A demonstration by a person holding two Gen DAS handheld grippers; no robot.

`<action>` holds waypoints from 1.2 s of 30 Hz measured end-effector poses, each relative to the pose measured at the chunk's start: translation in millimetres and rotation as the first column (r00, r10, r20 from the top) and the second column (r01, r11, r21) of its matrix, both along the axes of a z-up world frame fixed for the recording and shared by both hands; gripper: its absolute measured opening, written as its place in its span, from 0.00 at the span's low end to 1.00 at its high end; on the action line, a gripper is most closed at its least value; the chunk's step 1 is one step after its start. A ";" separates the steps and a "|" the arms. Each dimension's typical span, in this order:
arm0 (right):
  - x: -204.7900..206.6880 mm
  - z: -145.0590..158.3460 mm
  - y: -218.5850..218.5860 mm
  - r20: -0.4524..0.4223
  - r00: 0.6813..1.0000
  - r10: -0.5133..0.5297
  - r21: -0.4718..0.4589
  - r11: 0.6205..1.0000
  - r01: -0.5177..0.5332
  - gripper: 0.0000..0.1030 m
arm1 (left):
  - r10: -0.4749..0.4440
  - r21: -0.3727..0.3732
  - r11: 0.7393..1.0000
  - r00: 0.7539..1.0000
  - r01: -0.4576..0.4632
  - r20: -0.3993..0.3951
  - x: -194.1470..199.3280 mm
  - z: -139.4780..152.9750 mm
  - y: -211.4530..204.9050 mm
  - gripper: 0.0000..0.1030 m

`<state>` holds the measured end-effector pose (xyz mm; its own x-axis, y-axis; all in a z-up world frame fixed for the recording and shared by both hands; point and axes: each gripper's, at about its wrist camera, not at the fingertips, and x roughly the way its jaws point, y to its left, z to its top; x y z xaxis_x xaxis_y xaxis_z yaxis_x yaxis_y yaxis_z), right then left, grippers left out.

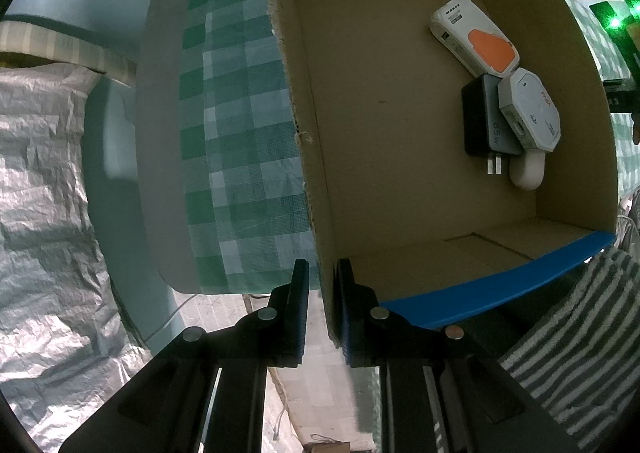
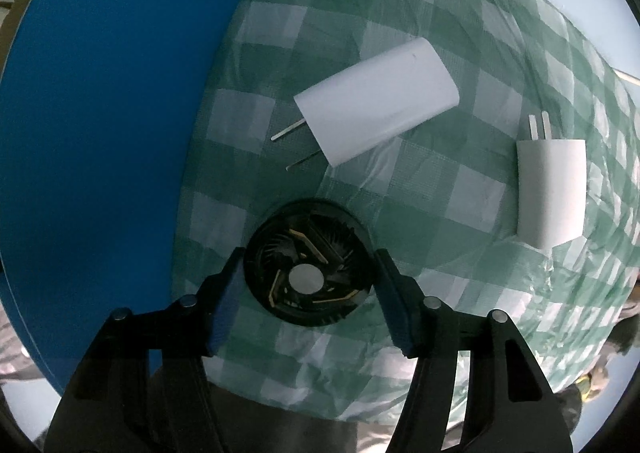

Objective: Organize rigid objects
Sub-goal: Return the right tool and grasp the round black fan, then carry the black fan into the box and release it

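Note:
My left gripper [image 1: 322,285] points down at the near corner of an open cardboard box [image 1: 308,157], its pads shut on the box's left wall. In the box lie a white and orange power bank [image 1: 472,37], a black charger [image 1: 480,121], a white hexagonal device [image 1: 528,109] and a rounded white piece [image 1: 528,173]. In the right wrist view a black round fan [image 2: 306,261] lies flat on the green checked cloth [image 2: 440,213]. My right gripper [image 2: 308,277] straddles it, and both pads meet its rim.
A large white plug charger [image 2: 376,101] and a smaller white one [image 2: 552,193] lie on the cloth beyond the fan. The box's blue outer side [image 2: 100,133] stands close to the fan's left. A striped sleeve [image 1: 580,325] shows at lower right; silver sheeting [image 1: 40,213] lies left.

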<state>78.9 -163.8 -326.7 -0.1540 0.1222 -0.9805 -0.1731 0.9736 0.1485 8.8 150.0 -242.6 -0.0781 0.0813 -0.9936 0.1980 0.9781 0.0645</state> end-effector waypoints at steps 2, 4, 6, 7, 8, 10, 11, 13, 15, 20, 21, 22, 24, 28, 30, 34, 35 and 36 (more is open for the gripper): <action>-6.1 -0.3 -2.4 0.004 1.000 -0.004 0.000 1.000 0.004 0.60 | -0.001 0.000 1.000 1.000 0.001 0.000 -0.2 -0.4 -0.4 0.14; -8.1 4.8 -2.7 0.011 1.000 -0.004 0.008 1.000 0.004 0.60 | -0.001 0.001 1.000 1.000 0.001 0.000 -0.2 -0.2 -0.3 0.14; -9.2 10.1 -2.4 0.022 1.000 0.002 0.011 1.000 -0.002 0.60 | -0.002 0.000 1.000 1.000 0.002 0.000 -0.1 -0.1 -0.1 0.14; -9.6 13.8 -3.7 0.031 0.999 0.013 0.008 1.000 -0.013 0.60 | 0.000 0.000 1.000 1.000 0.000 0.000 0.0 0.0 -0.1 0.14; -11.2 16.8 -3.4 0.038 0.999 0.018 0.007 1.000 -0.019 0.60 | 0.000 -0.001 1.000 1.000 0.000 -0.001 0.5 0.0 -0.3 0.14; -12.8 24.9 -2.2 0.052 0.998 0.034 0.003 0.999 -0.034 0.60 | -0.001 -0.001 1.000 1.000 0.001 -0.002 1.3 0.3 -0.5 0.14; -12.5 28.4 -1.4 0.056 0.998 0.037 0.005 0.999 -0.037 0.60 | -0.001 -0.001 1.000 1.000 0.001 -0.002 1.8 0.6 -1.0 0.14; -12.6 37.4 -1.1 0.064 0.997 0.044 0.011 0.999 -0.045 0.60 | -0.001 -0.001 1.000 1.000 0.001 -0.002 1.9 0.7 -0.9 0.14; -13.3 45.6 0.0 0.075 0.996 0.051 0.018 0.998 -0.052 0.60 | -0.001 -0.001 1.000 1.000 0.001 -0.002 2.3 0.9 -1.2 0.14; -13.2 71.3 5.5 0.106 0.992 0.073 0.039 0.996 -0.077 0.60 | 0.001 -0.002 1.000 1.000 -0.001 -0.001 1.9 0.7 -1.1 0.14; -13.1 75.9 6.9 0.113 0.991 0.078 0.043 0.996 -0.083 0.60 | 0.000 -0.001 1.000 1.000 0.000 -0.001 1.7 0.6 -1.1 0.14; -13.1 83.4 6.5 0.120 0.989 0.083 0.049 0.995 -0.089 0.60 | 0.000 -0.001 1.000 1.000 0.000 -0.001 1.5 0.5 -1.0 0.14; -9.4 89.4 -1.5 0.126 0.988 0.085 0.068 0.993 -0.094 0.60 | -0.001 -0.001 1.000 1.000 0.001 -0.001 1.4 0.6 -0.9 0.14; -8.6 113.4 4.9 0.153 0.984 0.089 0.104 0.989 -0.106 0.60 | -0.001 -0.001 1.000 1.000 0.001 -0.001 1.3 0.5 -0.9 0.14; -6.9 125.4 9.7 0.164 0.981 0.100 0.115 0.986 -0.119 0.60 | -0.002 -0.001 1.000 1.000 0.002 -0.001 1.2 0.6 -0.9 0.14; -6.2 145.5 23.2 0.191 0.973 0.129 0.134 0.979 -0.156 0.60 | -0.001 -0.001 1.000 1.000 0.001 -0.001 1.3 0.5 -1.0 0.14; -4.7 149.5 27.3 0.195 0.971 0.136 0.136 0.977 -0.164 0.60 | -0.001 -0.002 1.000 1.000 0.001 -0.002 1.3 0.7 -1.0 0.14; -4.1 151.0 30.0 0.200 0.969 0.143 0.141 0.975 -0.172 0.60 | -0.001 -0.001 1.000 1.000 0.001 -0.001 1.2 0.5 -1.0 0.14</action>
